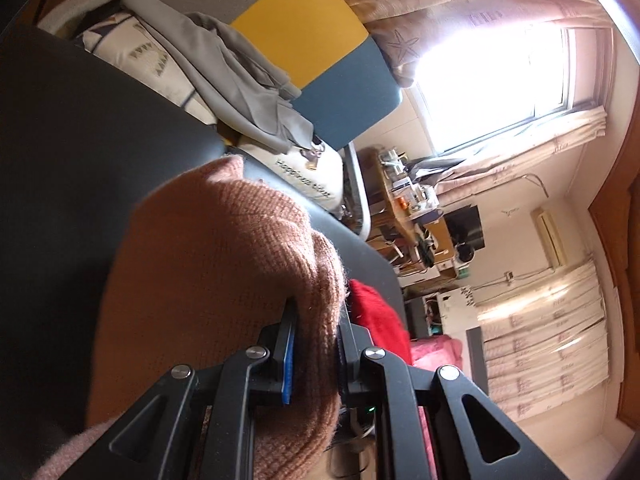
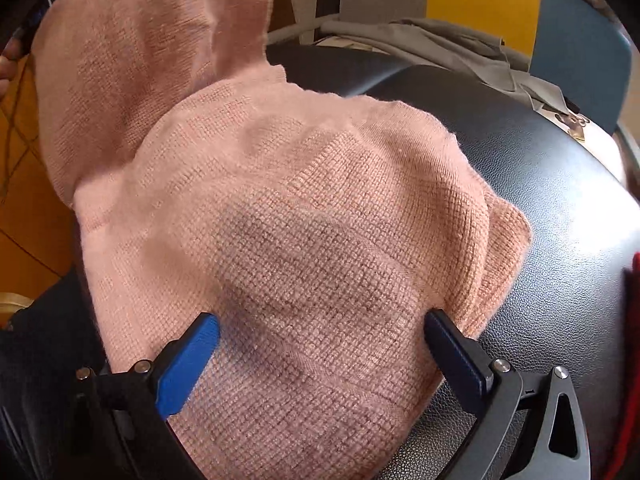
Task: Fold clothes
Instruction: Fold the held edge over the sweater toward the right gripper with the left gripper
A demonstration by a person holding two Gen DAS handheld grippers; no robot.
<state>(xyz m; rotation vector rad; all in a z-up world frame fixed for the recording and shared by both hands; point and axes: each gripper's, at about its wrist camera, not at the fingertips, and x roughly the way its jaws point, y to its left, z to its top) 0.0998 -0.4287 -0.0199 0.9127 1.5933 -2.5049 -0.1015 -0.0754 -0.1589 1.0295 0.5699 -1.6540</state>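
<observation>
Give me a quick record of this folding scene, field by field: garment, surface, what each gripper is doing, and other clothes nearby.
garment: pink knit sweater, partly lifted at one end
surface: dark padded leather-like top
left gripper: shut on a bunched fold of the sweater
right gripper: open, fingers either side of the sweater's near part
other clothes: red garment beside the sweater; grey garment heaped behind

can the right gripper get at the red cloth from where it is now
Probably not straight away. The right gripper hangs open over the pink sweater, while the red cloth only peeks in at the far right edge; nothing blocks a sideways move across the black surface.
</observation>
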